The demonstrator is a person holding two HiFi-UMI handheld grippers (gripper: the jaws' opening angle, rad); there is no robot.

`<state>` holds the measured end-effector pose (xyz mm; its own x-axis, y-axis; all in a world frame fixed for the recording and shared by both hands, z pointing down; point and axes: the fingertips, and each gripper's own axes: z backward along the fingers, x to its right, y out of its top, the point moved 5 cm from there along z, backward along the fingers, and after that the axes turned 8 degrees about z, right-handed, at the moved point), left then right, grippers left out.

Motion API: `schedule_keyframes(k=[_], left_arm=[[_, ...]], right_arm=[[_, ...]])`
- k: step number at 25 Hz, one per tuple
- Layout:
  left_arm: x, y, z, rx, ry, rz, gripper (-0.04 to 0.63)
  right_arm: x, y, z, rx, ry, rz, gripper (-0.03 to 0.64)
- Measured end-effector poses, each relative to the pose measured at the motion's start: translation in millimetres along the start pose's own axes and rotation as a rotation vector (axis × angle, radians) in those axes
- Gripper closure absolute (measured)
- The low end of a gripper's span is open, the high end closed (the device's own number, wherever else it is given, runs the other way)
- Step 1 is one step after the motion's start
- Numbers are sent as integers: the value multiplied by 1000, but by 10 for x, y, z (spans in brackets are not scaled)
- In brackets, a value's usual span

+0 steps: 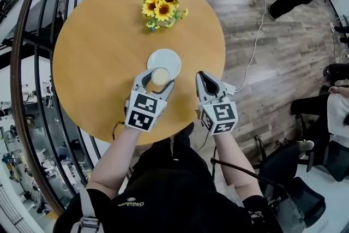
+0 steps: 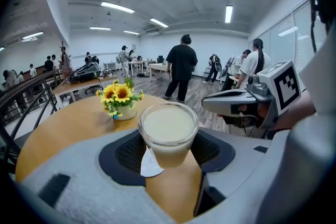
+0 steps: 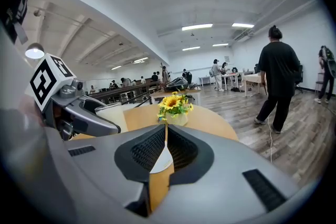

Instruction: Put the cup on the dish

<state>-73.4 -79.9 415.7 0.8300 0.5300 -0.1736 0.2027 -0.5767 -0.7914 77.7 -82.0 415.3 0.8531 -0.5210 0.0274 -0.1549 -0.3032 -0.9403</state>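
Big round wooden table point(image 1: 98, 52) fills the shot. The left gripper point(image 1: 159, 79) has its jaws spread fairly wide and clamped on the cup point(image 1: 160, 76), while the right gripper point(image 1: 200, 75) beside it is closed and empty. The white dish point(image 1: 166, 57) sits mid-table, with the cup of pale drink right at its near edge — can't tell if they're touching.

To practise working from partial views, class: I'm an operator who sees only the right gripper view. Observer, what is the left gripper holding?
Observer: A clear cup, clamped between the pads of the left gripper.
Operator: Is it full?
Observer: Nearly. A pale drink reaches close to the rim.
Operator: Where is it relative to the dish?
Observer: In the head view it overlaps the near edge of the white dish. Whether they touch, I cannot tell.
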Motion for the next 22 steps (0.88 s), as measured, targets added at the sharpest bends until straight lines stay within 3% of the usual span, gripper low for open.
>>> schedule_keyframes(k=[9,14,22], left_arm=[[-201,-419,-426,-61,13,41,337],[-294,-499,-635,-83,10,54,337],[-573,-546,-1084,-132,69,60,337]], right_arm=[[87,-611,-314,-99,9,-20,614],[93,-628,-412,-104,20,-14,614],[171,-625,-388,-107,9,-24,614]])
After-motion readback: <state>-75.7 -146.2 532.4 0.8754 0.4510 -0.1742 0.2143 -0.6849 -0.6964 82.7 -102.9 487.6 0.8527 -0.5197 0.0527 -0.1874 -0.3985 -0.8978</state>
